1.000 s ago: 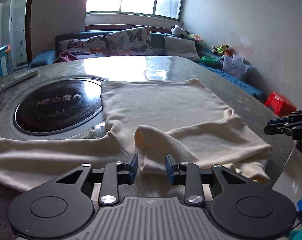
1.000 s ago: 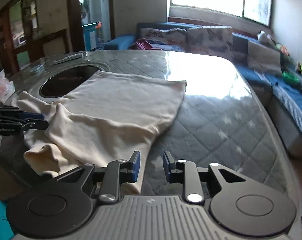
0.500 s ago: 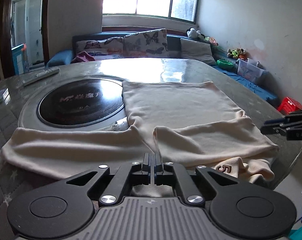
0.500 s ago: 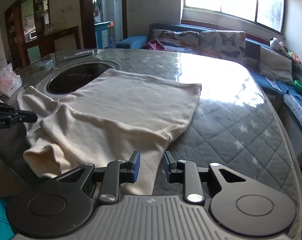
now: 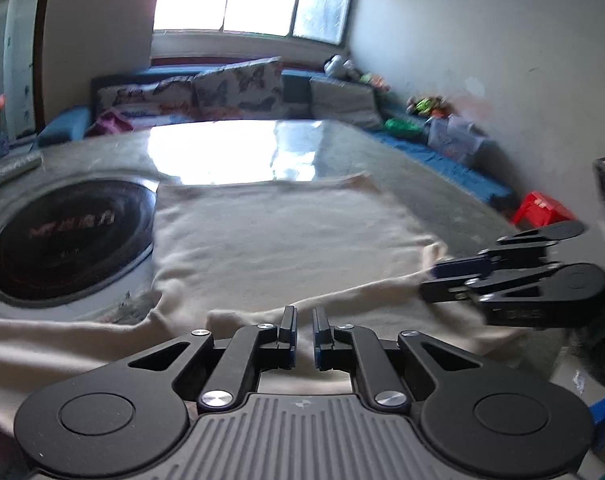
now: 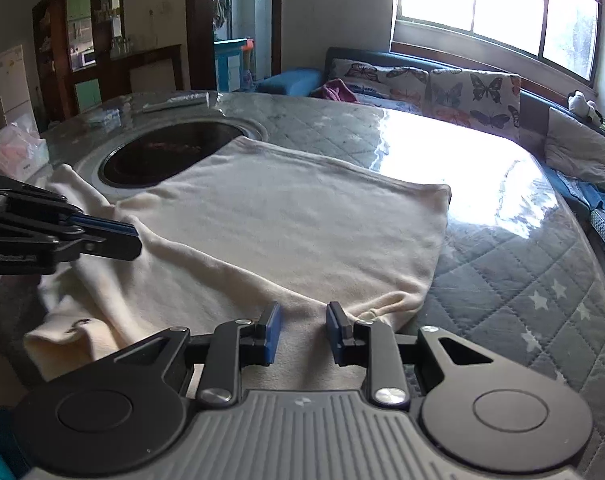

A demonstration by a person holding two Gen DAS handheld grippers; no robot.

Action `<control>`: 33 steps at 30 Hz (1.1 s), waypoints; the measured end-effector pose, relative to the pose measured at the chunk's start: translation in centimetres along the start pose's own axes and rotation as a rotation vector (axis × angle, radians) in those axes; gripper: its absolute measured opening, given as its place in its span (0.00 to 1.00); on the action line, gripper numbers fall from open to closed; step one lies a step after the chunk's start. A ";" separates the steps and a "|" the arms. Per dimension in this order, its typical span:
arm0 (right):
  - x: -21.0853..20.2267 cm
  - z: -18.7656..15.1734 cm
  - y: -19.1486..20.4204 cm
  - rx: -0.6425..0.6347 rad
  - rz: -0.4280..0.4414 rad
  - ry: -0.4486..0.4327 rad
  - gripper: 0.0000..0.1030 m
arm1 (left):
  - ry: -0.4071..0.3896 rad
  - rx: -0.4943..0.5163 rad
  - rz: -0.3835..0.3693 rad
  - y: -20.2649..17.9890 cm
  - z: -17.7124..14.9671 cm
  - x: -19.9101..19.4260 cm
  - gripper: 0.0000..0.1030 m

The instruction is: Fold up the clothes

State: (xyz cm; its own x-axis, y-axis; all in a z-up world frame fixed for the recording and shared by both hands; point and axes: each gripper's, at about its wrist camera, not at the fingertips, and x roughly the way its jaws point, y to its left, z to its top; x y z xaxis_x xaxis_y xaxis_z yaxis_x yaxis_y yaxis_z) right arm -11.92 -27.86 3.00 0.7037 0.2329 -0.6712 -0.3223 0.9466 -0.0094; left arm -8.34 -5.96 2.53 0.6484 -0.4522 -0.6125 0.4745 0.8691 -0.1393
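**Item: cream long-sleeved top** (image 5: 286, 240). It is laid flat on the quilted table (image 6: 522, 280), immediately to the right of the round black cooktop (image 5: 66, 240) as seen from the left wrist. Its far left corner overlaps the cooktop's rim. One sleeve is stretched out along the near side of the cooktop. The neck end is bunched and hangs over the table edge nearest the grippers, well clear of the cooktop.

**Progress (judged):** early.
- The body is spread and mostly smooth.
- A loose ridge of cloth is raised across the near part, on the side away from the cooktop.
- No finished fold is seen.
- The sleeves are not yet brought in, and the body is not yet halved.

**Left gripper** (image 5: 301, 328). It is held low over the near part of the top, on the cooktop side of the ridge. Its jaws have just been opening and are parted by only a narrow slit. Cloth is seen beyond the slit, but none is seen pinched.

**Right gripper** (image 6: 300, 332). It is placed further from the cooktop, over the top's near right edge. The jaws are set moderately apart and cloth lies beneath the gap, but nothing is gripped.

**Surroundings:** a sofa (image 6: 422, 76) with butterfly cushions is noted beyond the cooktop, under a bright window (image 6: 494, 12).
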 end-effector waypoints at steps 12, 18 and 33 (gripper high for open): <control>-0.5 1.0 2.4 -0.068 0.082 0.006 0.24 | 0.004 -0.088 0.072 4.4 -3.0 -4.5 0.21; 0.2 2.1 5.8 -0.156 0.175 0.018 0.23 | -0.040 -0.171 0.179 7.5 -3.3 -7.3 0.26; 2.0 3.2 11.6 -0.273 0.285 0.036 0.23 | -0.074 -0.464 0.596 18.5 -3.9 -9.8 0.41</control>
State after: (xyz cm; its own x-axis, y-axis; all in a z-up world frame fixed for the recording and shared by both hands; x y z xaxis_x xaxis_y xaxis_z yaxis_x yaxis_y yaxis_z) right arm -12.21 -15.64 3.89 0.5404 0.4652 -0.7011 -0.6615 0.7499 -0.0123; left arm -8.23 15.28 2.93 0.7626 0.1222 -0.6352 -0.2574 0.9582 -0.1246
